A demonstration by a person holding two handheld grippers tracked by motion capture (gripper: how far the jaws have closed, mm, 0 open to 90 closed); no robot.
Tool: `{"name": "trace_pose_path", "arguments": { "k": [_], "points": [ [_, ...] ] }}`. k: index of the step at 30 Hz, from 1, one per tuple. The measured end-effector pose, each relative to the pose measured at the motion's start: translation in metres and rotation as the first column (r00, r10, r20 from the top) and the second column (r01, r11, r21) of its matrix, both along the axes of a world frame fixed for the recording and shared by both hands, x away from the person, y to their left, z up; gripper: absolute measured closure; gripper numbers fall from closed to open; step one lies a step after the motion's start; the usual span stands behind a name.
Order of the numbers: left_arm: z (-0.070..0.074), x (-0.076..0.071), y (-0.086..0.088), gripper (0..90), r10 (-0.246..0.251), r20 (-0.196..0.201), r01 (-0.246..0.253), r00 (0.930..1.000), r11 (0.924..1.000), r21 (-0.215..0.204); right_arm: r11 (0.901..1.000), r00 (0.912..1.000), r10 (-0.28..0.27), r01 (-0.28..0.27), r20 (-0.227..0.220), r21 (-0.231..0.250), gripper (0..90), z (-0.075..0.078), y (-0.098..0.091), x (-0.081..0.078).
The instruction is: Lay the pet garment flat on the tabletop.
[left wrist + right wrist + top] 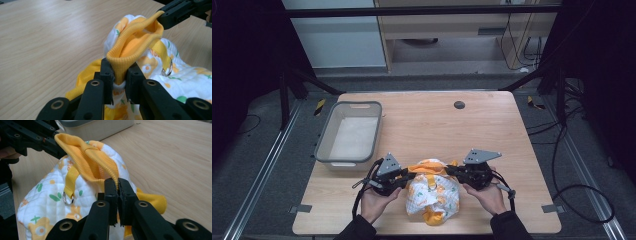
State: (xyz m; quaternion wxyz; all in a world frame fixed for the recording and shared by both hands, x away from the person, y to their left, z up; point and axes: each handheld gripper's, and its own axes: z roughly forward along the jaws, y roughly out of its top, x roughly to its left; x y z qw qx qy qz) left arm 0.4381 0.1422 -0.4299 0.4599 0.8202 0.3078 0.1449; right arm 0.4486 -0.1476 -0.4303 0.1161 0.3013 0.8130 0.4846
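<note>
Garment [433, 192] near table's [492, 125] front edge, pinched by both grippers.

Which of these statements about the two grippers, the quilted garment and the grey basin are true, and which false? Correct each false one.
1. Both grippers pinch the garment's yellow ribbed collar. True: the left gripper and the right gripper each clamp it.
2. The garment lies inside the basin. False: it is on the table, beside the basin.
3. A metal ring hangs from a yellow strap. True.
4. The garment is plain blue. False: white with orange and green print.
</note>
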Motion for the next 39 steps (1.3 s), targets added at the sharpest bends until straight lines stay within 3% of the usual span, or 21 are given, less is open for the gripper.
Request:
{"name": "trace_pose_path", "arguments": {
  "k": [12, 17, 24, 30, 33, 34, 37, 39],
  "points": [
    [0.025, -0.002, -0.015, 78.3, -0.003, 0.056, 0.005, 0.9984, 0.9994, -0.033, 0.9974, 0.9966, -0.071, 0.071, 0.041, 0.01, 86.6, 0.025, -0.013, -0.011],
    [0.036, 0.0, -0.02, 78.3, 0.0, 0.075, 0.003, 0.9972, 0.9989, -0.047, 0.9947, 0.9928, -0.101, 0.099, 0.064, 0.025, 86.6, 0.039, -0.02, -0.014],
    [0.049, 0.003, -0.025, 78.3, 0.022, 0.106, -0.018, 0.9941, 0.9988, -0.046, 0.9889, 0.9864, -0.141, 0.136, 0.084, 0.059, 86.6, 0.047, -0.02, -0.012],
    [0.056, 0.012, -0.028, 78.3, 0.065, 0.117, -0.057, 0.991, 0.9957, -0.074, 0.9768, 0.9731, -0.201, 0.19, 0.113, 0.098, 86.6, 0.051, -0.017, -0.006],
    [0.059, 0.018, -0.031, 78.3, 0.083, 0.122, -0.073, 0.989, 0.994, -0.082, 0.965, 0.9591, -0.248, 0.233, 0.136, 0.121, 86.6, 0.051, -0.015, -0.001],
    [0.059, 0.02, -0.032, 78.3, 0.087, 0.124, -0.077, 0.9885, 0.9934, -0.084, 0.965, 0.9591, -0.248, 0.233, 0.136, 0.121, 86.6, 0.051, -0.015, -0.001],
    [0.062, 0.03, -0.036, 78.1, 0.108, 0.136, -0.098, 0.9848, 0.9919, -0.08, 0.9532, 0.9439, -0.293, 0.275, 0.153, 0.125, 86.6, 0.052, -0.013, 0.006],
    [0.062, 0.033, -0.037, 78.1, 0.116, 0.139, -0.105, 0.9836, 0.9913, -0.079, 0.9501, 0.9395, -0.304, 0.286, 0.158, 0.124, 86.6, 0.052, -0.012, 0.008]
  ]
}}
